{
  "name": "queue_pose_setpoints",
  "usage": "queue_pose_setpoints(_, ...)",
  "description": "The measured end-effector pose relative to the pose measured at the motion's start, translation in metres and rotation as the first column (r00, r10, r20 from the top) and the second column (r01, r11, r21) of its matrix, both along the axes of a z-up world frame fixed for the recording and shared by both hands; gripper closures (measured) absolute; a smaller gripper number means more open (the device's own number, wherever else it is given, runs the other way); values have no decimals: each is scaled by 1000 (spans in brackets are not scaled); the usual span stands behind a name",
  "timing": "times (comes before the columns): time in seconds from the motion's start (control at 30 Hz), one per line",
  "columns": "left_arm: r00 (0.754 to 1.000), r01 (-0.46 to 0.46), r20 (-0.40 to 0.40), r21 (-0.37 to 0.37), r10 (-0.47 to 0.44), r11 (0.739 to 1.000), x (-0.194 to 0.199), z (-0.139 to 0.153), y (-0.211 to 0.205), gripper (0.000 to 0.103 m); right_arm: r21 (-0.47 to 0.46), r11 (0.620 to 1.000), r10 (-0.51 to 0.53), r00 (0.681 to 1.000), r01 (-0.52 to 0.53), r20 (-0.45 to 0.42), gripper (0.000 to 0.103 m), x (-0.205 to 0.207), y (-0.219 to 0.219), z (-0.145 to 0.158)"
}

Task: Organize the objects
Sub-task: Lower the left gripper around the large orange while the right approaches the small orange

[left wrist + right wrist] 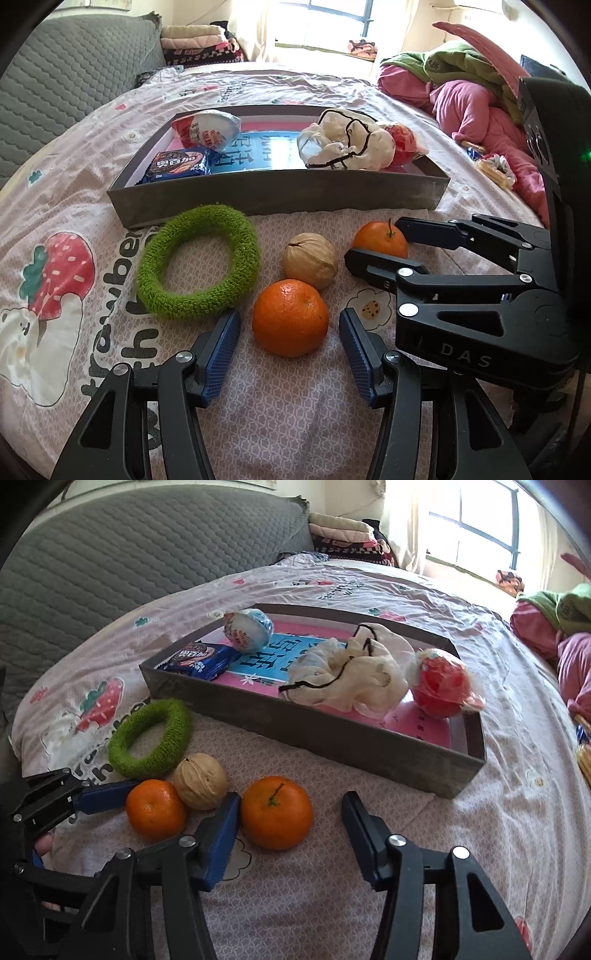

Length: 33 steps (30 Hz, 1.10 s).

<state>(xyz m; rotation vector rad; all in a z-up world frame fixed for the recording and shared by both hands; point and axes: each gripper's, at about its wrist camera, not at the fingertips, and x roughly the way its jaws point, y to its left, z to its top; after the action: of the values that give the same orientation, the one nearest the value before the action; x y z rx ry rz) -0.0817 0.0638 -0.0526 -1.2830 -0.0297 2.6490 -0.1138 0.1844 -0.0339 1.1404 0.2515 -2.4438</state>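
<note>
Ring (197,261), walnut (309,260), two oranges (290,318) before tray (280,194); snacks (176,167), pouch (347,144) in tray

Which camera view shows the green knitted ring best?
The left wrist view: the green knitted ring lies near and whole, with its hole open to the camera. The right wrist view shows it smaller, more edge-on, at the left.

You are viewing two oranges (290,317) (380,238), one walnut (309,260), one green ring (197,261), one tray (280,192) holding two wrapped eggs (208,129) (402,144), one biscuit packet (179,166), one cloth pouch (347,146).
</note>
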Motion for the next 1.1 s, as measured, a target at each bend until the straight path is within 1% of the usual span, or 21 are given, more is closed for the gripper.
queue_pose_setpoints(0.03, 1000, 0, -1, 0, 0, 1000, 0, 0, 0, 46, 0, 1000, 4, 1000, -4, -2, 53, 0, -1, 0)
queue_pose_setpoints(0.1, 1000, 0, 0, 1, 0, 1000, -1, 0, 0, 46, -5, 1000, 12, 1000, -12, -1, 61, 0, -2, 0)
queue_pose_setpoints(0.17, 1000, -3, 2, -1, 3, 1000, -2, 0, 1, 46, -8, 1000, 16, 1000, -16, -1, 65, 1, -2, 0)
queue_pose_setpoints(0.23, 1000, -6, 0, -6, 6, 1000, -3, 0, 2, 46, -4, 1000, 10, 1000, -10, -4, 65, 1, -1, 2)
queue_pose_setpoints(0.33, 1000, -16, -3, -18, 16, 1000, -5, 0, 2, 56, -3, 1000, -4, 1000, 4, -6, 65, 1, 2, 3)
queue_pose_setpoints(0.5, 1000, -17, 2, -26, 17, 1000, -8, -1, 3, 57, -30, 999, -32, 999, 32, 1, 65, -2, 9, 4)
queue_pose_setpoints(0.6, 1000, -8, -6, -32, 7, 999, -7, -1, 5, 63, -42, 998, -39, 999, 39, 4, 65, -2, 11, 4)
queue_pose_setpoints(0.73, 1000, 7, -23, -51, -8, 999, -4, 0, 7, 63, -40, 998, -40, 999, 40, 1, 65, -1, 11, 4)
queue_pose_setpoints(0.93, 1000, 10, -5, 10, -10, 1000, 0, 3, -2, 63, -33, 999, -40, 999, 39, -6, 65, 0, 12, 6)
queue_pose_setpoints(1.1, 1000, 1, -3, 17, -1, 1000, 4, 6, -7, 63, -45, 998, -45, 999, 45, -7, 65, 3, 17, 7)
